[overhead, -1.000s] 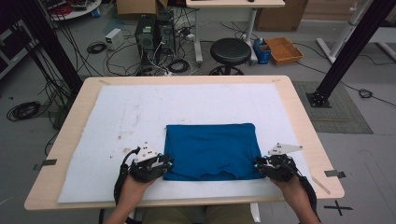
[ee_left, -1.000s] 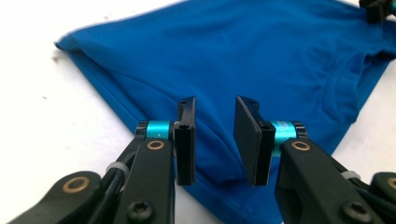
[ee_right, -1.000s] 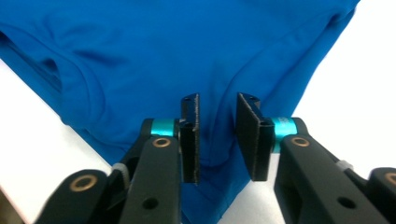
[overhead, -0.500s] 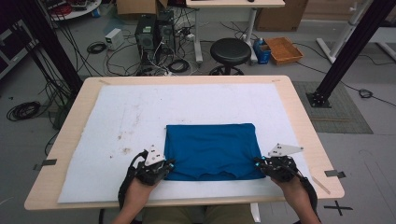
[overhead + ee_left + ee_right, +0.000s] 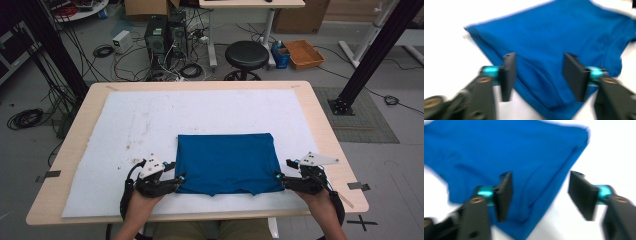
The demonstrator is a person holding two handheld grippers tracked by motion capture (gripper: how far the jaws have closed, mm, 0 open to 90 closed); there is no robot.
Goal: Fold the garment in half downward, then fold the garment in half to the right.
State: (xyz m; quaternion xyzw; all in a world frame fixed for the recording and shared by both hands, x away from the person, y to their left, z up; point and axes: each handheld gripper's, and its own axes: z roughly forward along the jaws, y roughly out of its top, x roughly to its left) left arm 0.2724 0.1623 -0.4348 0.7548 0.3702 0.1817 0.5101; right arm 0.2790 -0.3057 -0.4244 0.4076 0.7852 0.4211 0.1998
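Fold step: left tool [image 5: 176,179] and right tool [image 5: 281,178] were both spread at the blue shirt's [image 5: 227,161] lower corners in frame; next needed pinching both.

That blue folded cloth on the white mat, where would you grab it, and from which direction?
Probably at its two near corners. The blue cloth lies flat, its hemmed near edge facing the person, so low approaches from each side suit. The left gripper and right gripper sit open at those corners; one finger would slide under the layers, one over.
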